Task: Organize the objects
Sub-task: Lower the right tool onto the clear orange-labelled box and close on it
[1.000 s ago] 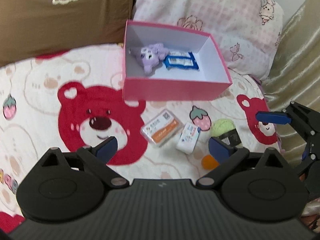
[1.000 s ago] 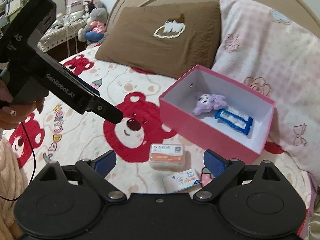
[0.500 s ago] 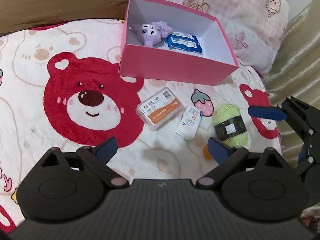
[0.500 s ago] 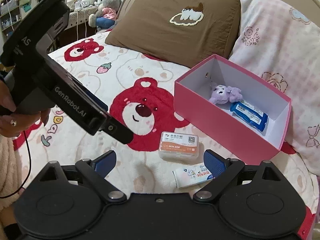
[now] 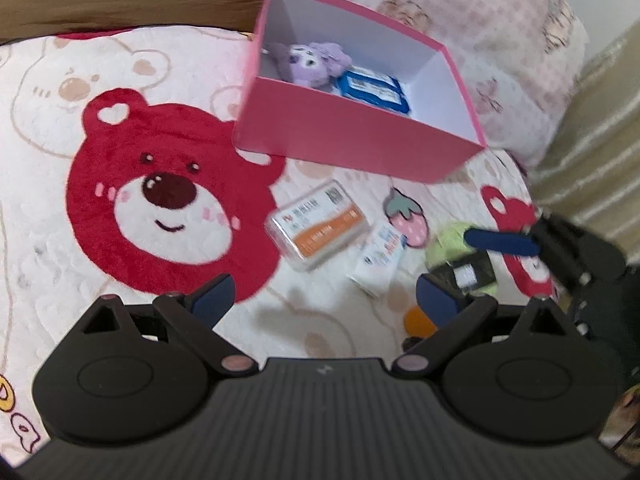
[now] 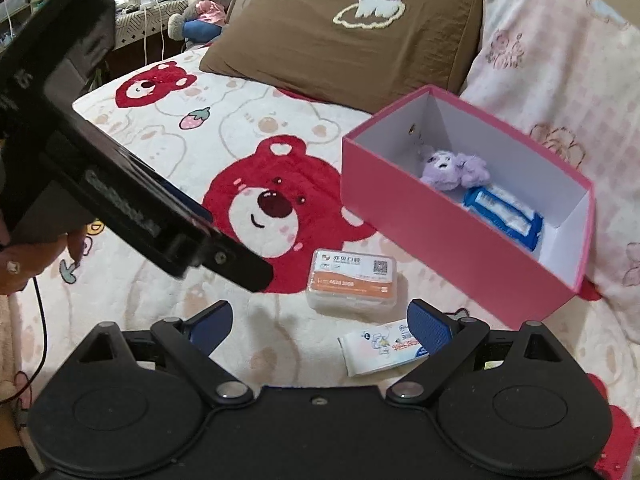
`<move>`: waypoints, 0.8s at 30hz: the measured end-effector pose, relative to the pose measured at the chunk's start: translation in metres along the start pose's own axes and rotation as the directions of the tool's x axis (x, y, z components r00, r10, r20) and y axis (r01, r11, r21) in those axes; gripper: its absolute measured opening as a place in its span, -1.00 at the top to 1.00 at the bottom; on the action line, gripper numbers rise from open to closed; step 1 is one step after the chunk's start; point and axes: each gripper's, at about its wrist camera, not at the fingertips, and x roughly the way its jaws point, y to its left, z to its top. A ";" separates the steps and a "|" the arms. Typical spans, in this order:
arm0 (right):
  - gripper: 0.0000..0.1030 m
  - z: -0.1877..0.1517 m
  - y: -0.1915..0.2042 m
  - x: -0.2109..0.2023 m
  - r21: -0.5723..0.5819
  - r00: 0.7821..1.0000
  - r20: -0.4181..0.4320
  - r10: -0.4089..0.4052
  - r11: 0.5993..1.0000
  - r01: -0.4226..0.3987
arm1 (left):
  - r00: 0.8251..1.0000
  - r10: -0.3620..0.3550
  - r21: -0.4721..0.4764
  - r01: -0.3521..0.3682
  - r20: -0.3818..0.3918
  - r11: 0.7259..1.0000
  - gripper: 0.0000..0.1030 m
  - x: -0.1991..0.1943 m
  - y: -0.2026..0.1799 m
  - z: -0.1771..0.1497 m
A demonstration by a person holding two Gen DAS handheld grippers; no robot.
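A pink box [image 5: 352,140] [image 6: 452,240] on the bed holds a purple plush [image 5: 308,62] [image 6: 452,168] and a blue packet [image 5: 372,90] [image 6: 504,210]. In front of it lie a clear case with an orange label [image 5: 316,226] [image 6: 352,282], a small white pack [image 5: 380,258] [image 6: 380,348], a green yarn ball [image 5: 460,256] and a small orange object [image 5: 418,318]. My left gripper [image 5: 324,300] is open and empty, just short of the case and pack. My right gripper [image 6: 320,322] is open and empty above the case; one of its fingers [image 5: 500,240] shows over the yarn.
The bed has a bear-print blanket [image 5: 120,128]. A brown pillow [image 6: 340,32] and a pink floral pillow [image 6: 560,60] lie behind the box. A beige curtain [image 5: 600,140] hangs at the right. The left tool's body [image 6: 100,184] crosses the right view.
Both grippers have moved closer to the items in front of the box. The right gripper's finger now sits over the yarn ball. Both stay open.
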 end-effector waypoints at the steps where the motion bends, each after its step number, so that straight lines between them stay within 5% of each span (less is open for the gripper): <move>1: -0.87 -0.003 -0.002 0.006 0.007 1.000 0.005 0.002 1.000 -0.002 | 1.000 0.023 -0.003 -0.023 0.008 1.000 -0.90 0.002 0.001 0.001; 4: -0.86 -0.012 -0.007 0.032 0.055 1.000 -0.007 -0.022 0.998 0.022 | 0.998 0.052 0.006 -0.052 0.021 0.999 -0.89 0.009 0.003 0.003; 12: -0.86 -0.021 -0.016 0.068 0.110 0.999 -0.038 0.015 0.994 -0.010 | 0.999 -0.002 -0.038 0.003 0.045 0.999 -0.88 0.036 0.002 0.002; 24: -0.86 -0.017 -0.012 0.097 0.033 0.998 -0.037 -0.051 0.998 0.052 | 0.993 -0.039 -0.077 0.047 0.109 0.996 -0.86 0.064 0.019 -0.009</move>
